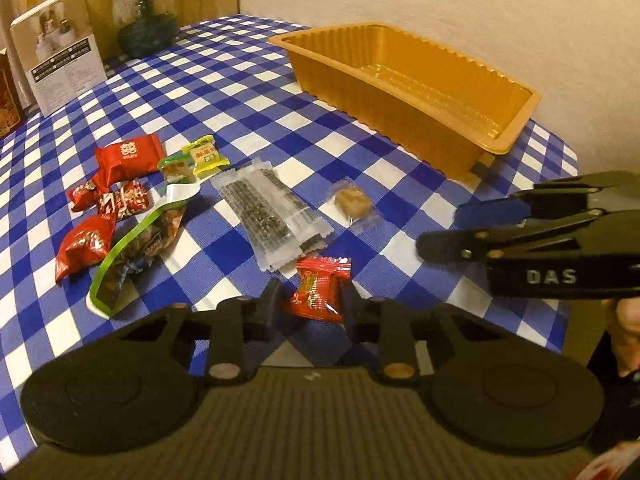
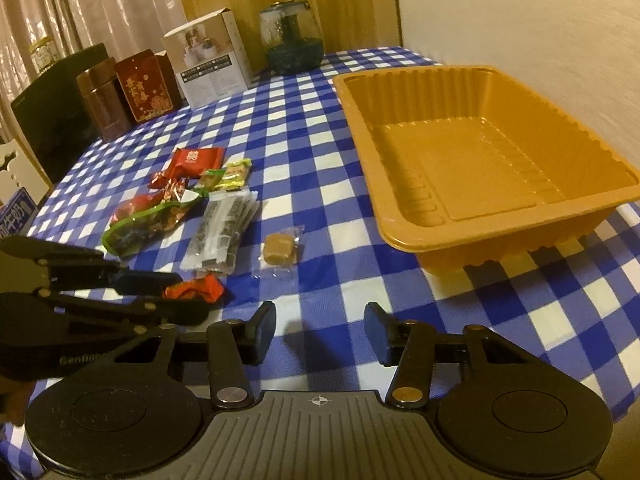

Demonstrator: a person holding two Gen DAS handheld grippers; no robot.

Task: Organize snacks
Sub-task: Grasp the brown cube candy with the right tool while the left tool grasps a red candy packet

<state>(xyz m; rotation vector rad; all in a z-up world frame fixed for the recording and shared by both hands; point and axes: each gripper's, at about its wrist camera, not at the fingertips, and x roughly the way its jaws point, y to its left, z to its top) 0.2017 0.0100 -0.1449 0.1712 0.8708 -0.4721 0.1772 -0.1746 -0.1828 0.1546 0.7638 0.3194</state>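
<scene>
The red candy (image 1: pixel 320 290) is looking light and crinkly, so the left gripper (image 1: pixel 310 306) is pinching its middle; the right gripper (image 2: pixel 320 330) is hanging half open, holding nothing

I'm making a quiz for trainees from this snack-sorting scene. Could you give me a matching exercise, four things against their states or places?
Things:
1. orange tray
2. red candy
3. right gripper
4. brown sweet in clear wrapper

States:
A. pinched between the left gripper fingers
B. lying alone on the checked cloth
C. holds no snacks
D. open, nothing between its fingers

Pairs: 1-C, 2-A, 3-D, 4-B
</scene>
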